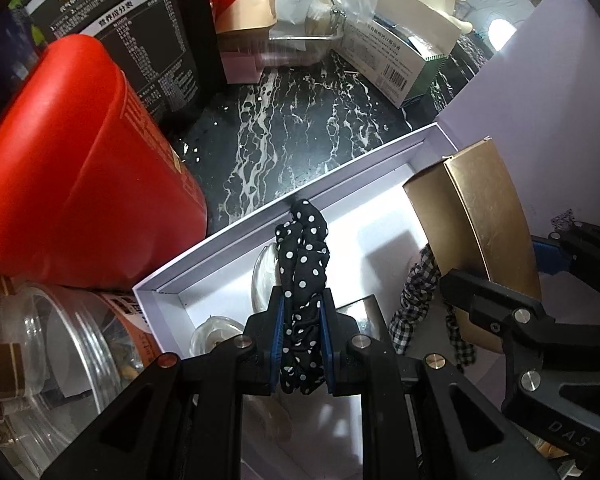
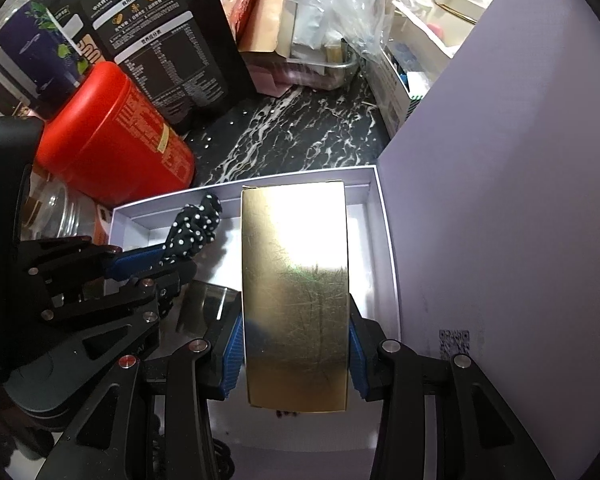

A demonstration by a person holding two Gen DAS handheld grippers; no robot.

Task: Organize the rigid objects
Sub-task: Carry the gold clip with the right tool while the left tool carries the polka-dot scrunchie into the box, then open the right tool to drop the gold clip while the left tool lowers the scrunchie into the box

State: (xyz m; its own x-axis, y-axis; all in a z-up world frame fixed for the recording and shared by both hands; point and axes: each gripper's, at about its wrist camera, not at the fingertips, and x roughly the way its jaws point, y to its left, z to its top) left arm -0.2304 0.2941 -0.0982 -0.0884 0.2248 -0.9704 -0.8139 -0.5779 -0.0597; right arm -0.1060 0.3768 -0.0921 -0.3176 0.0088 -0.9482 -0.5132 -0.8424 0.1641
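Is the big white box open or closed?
Open. The white box has no lid on; the gold box and dotted scrunchie hang over its inside.

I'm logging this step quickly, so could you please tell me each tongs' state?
Left tongs: shut on the polka-dot scrunchie.
Right tongs: shut on the gold box.

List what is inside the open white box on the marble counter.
Inside the white box: a checkered scrunchie, clear round pieces and a shiny silver item. The held polka-dot scrunchie and gold box hang over it, covering much of the floor.
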